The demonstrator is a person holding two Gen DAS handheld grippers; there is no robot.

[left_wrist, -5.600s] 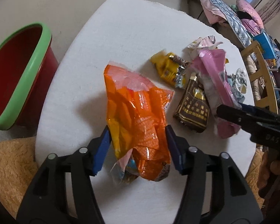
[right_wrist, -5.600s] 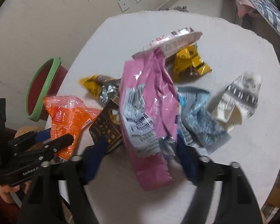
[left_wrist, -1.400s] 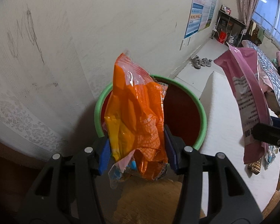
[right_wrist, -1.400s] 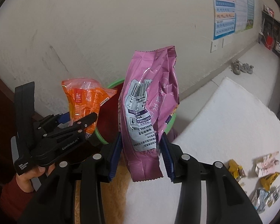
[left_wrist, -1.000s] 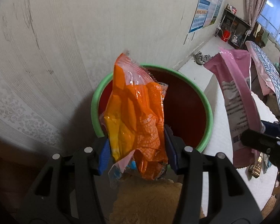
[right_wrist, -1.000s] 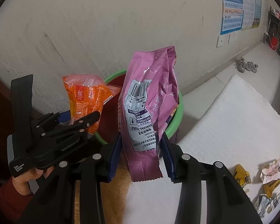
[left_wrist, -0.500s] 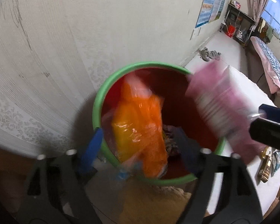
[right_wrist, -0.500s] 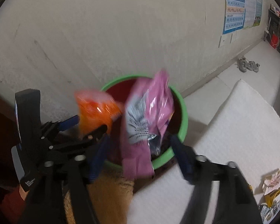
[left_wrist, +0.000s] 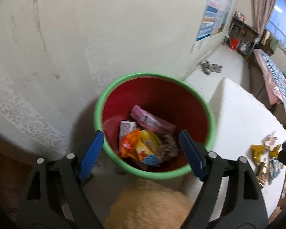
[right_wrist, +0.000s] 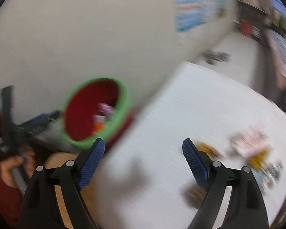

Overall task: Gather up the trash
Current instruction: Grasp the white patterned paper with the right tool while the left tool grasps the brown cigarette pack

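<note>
The red bin with a green rim (left_wrist: 104,103) stands on the floor by the wall, next to the white table (left_wrist: 238,118). The orange snack bag (left_wrist: 137,147) and the pink bag (left_wrist: 150,120) lie inside it among other wrappers. My left gripper (left_wrist: 141,152) is open and empty, right above the bin's near rim. My right gripper (right_wrist: 143,158) is open and empty over the table's left part; that view is blurred. The bin also shows there (right_wrist: 122,114). Several wrappers (right_wrist: 247,150) lie on the table at the right.
A tan fuzzy stool seat (left_wrist: 148,206) sits below the bin's near side. The white wall (left_wrist: 104,28) is just behind the bin. Shoes (left_wrist: 209,66) lie on the floor farther back. A bed (left_wrist: 276,80) stands at the far right.
Both grippers opened and dropped the orange and pink bags into the bin. The right gripper has swung right, from the bin towards the table.
</note>
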